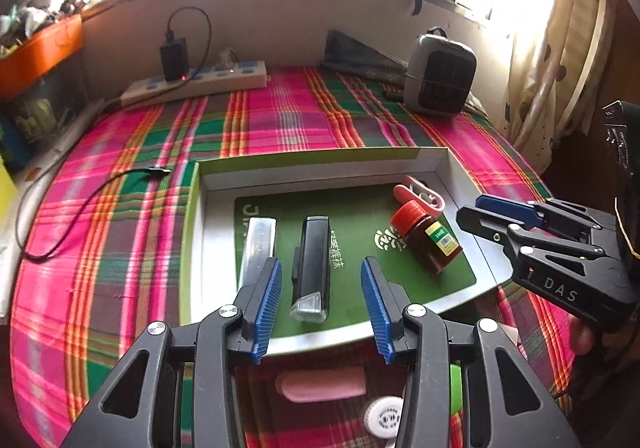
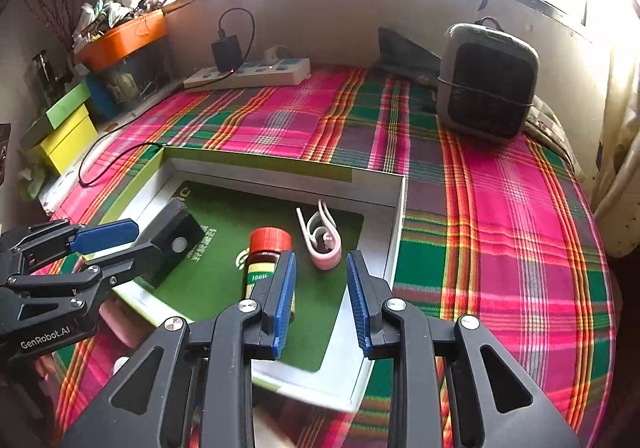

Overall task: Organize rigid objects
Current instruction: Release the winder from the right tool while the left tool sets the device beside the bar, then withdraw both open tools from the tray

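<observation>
Ribbed blue gripper [image 1: 322, 304] pads apart and empty, glossy black bar [image 1: 311, 268], shallow cardboard tray [image 1: 320, 162]

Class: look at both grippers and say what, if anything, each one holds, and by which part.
Nothing is held. The left gripper is open above the black flashlight; the right gripper is open beside the red-capped bottle.

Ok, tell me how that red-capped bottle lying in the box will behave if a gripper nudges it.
The red-capped bottle lies on its side on the green mat, so a sideways nudge would probably roll it. Its round, smooth-looking body may slip between pads. It looks rigid, likely holding its shape. The box wall would probably stop it.
</observation>
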`<action>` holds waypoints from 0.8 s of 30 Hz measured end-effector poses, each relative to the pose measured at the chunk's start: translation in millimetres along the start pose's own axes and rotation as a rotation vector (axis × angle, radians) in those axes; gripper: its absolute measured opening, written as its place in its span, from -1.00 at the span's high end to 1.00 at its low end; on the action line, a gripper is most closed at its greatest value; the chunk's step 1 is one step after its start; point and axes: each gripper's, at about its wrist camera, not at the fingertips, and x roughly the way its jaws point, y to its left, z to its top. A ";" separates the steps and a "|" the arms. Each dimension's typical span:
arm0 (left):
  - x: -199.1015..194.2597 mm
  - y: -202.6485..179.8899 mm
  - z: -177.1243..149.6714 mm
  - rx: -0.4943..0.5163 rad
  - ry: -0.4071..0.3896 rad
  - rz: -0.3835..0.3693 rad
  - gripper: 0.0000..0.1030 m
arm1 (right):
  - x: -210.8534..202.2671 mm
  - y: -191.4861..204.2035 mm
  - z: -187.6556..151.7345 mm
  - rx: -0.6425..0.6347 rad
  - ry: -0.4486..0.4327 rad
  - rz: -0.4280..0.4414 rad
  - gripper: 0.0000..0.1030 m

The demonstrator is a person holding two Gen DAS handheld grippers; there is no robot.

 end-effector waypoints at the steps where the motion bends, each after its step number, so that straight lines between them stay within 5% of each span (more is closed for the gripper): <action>1: -3.4 -0.9 -1.6 0.001 -0.006 0.005 0.21 | -3.0 0.9 -1.2 0.002 -0.005 0.001 0.44; 7: -24.1 -2.7 -14.2 0.006 -0.040 0.019 0.19 | -23.8 6.1 -11.3 0.015 -0.041 0.011 0.22; 24: -61.5 -4.2 -55.4 -0.011 -0.067 0.000 0.09 | -69.7 21.4 -60.9 -0.006 -0.082 0.012 0.20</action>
